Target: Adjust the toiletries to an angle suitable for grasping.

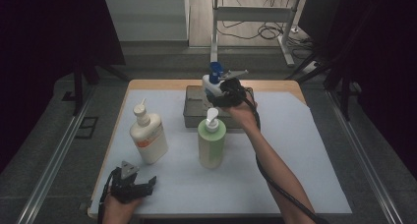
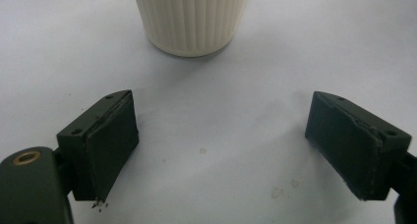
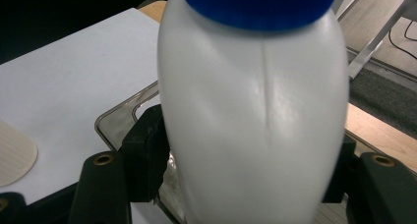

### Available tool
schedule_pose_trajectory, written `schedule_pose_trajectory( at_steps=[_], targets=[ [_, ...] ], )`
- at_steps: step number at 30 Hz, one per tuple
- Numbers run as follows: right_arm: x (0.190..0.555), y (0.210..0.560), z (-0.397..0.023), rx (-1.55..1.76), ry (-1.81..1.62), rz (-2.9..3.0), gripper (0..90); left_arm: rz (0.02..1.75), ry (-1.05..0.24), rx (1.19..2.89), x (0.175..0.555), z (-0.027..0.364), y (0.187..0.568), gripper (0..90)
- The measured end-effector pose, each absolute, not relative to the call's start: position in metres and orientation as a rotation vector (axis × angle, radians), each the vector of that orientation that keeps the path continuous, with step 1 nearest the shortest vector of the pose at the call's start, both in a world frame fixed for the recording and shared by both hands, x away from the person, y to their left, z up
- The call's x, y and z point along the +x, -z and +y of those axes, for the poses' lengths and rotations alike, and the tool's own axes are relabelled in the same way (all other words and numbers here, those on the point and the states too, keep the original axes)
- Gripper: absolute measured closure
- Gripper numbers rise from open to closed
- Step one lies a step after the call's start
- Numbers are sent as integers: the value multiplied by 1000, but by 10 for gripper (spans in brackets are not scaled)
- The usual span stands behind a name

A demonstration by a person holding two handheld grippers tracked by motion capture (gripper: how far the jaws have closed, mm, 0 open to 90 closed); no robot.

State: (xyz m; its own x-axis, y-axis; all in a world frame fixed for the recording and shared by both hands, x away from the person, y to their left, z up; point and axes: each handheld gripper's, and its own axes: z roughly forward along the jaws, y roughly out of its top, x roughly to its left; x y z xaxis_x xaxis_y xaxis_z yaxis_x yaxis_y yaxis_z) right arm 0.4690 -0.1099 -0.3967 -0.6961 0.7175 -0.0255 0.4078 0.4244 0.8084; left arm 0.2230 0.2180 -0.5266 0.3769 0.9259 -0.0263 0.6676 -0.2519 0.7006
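Right now right gripper (image 1: 227,92) clamps white blue-capped bottle (image 3: 253,111) between jaws, over grey tray (image 1: 194,117) — placing unfinished. Left gripper (image 1: 134,183) wide open, empty; cream pump bottle (image 2: 191,17) just ahead, green pump bottle (image 1: 212,140) waiting.

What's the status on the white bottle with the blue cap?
Right gripper clamped on white bottle, over the grey tray. Left gripper open, idle near the cream pump bottle. Green pump bottle stands just in front of tray.
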Motion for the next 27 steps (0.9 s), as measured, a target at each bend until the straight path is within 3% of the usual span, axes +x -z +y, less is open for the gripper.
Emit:
schedule_pose_trajectory(
  at_steps=[27],
  targets=[
    [445,400,-137,920,-1218,2333,371,1367,-529,2009,223,218,527,121]
  ],
)
